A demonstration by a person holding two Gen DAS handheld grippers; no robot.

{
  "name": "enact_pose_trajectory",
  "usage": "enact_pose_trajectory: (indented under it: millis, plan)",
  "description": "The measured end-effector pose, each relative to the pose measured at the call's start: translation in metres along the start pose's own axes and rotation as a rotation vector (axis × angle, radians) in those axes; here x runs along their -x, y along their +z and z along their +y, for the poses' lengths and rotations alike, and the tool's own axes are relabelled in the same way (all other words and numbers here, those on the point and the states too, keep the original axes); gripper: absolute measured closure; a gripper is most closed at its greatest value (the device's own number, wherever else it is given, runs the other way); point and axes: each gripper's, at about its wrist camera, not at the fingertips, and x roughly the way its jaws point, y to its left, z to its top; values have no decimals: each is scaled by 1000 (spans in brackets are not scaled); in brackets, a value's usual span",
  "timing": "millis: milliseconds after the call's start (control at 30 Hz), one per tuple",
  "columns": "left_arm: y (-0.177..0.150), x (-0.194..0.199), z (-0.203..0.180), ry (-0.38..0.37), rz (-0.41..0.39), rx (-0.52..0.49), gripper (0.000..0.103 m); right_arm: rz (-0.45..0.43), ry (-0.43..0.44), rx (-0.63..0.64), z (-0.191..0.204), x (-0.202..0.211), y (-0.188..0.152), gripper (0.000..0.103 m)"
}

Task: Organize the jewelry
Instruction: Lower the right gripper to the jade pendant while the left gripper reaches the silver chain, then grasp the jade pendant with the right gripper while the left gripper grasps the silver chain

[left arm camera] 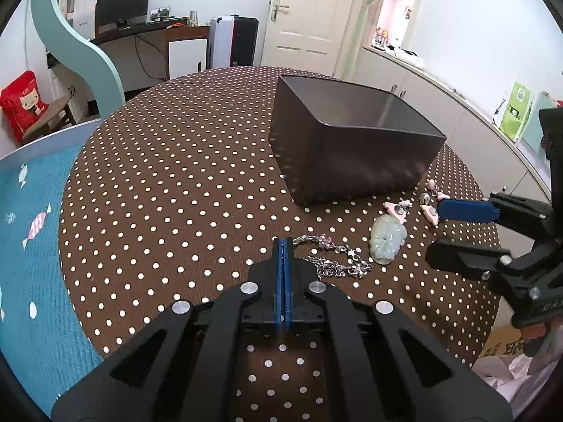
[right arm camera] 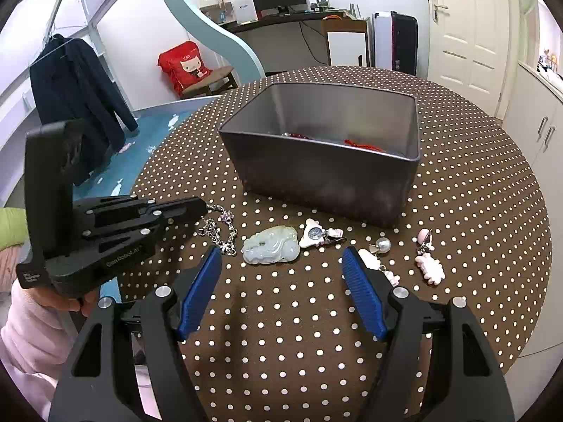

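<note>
A dark grey box (left arm camera: 352, 147) (right arm camera: 327, 172) stands on the round polka-dot table (left arm camera: 176, 193) (right arm camera: 475, 193); red jewelry (right arm camera: 362, 145) lies inside. In front of it lie a silver chain bracelet (left arm camera: 334, 256) (right arm camera: 220, 232), a pale green jade pendant (left arm camera: 387, 241) (right arm camera: 271, 249) and several pink clips (left arm camera: 397, 209) (right arm camera: 318, 235). My left gripper (left arm camera: 283, 246) (right arm camera: 202, 204) is shut and empty, its tips at the bracelet's left end. My right gripper (right arm camera: 281, 270) (left arm camera: 440, 225) is open, low over the table just before the jade pendant.
A bed with a teal blanket (left arm camera: 31, 246) borders the table's left side. White cabinets (left arm camera: 440, 105) run along the right. A desk with a monitor (left arm camera: 123, 8), a suitcase (left arm camera: 234, 40) and a door (left arm camera: 309, 14) stand behind.
</note>
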Motion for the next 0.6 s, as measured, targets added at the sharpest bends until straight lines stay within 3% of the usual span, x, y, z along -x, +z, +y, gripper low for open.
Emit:
enact_pose_trajectory:
  millis: [167,300,433,467,500,533,600]
  plan:
    - [3,15,11,-31,-37,72,103,9,-7,32,8,-10,0,36]
    - [11,31,14,-33,-82,75,103,26,-23,48,13,-22,1,51]
    - [13,32,13,-60,-67,46,102,28,-64,110,24,-30,0,52]
    - [11,28,11,-59,-45,30,96,29,-69,118,25,-31,0,52]
    - [9,24,9,-57,-29,22,76,29,-74,129,26,-31,0,52]
    - [7,18,7,-53,-11,16,69,28,-77,136,26,-31,-1,52]
    - [3,7,2,-38,17,-9,68,25,-87,154,27,-32,-2,52]
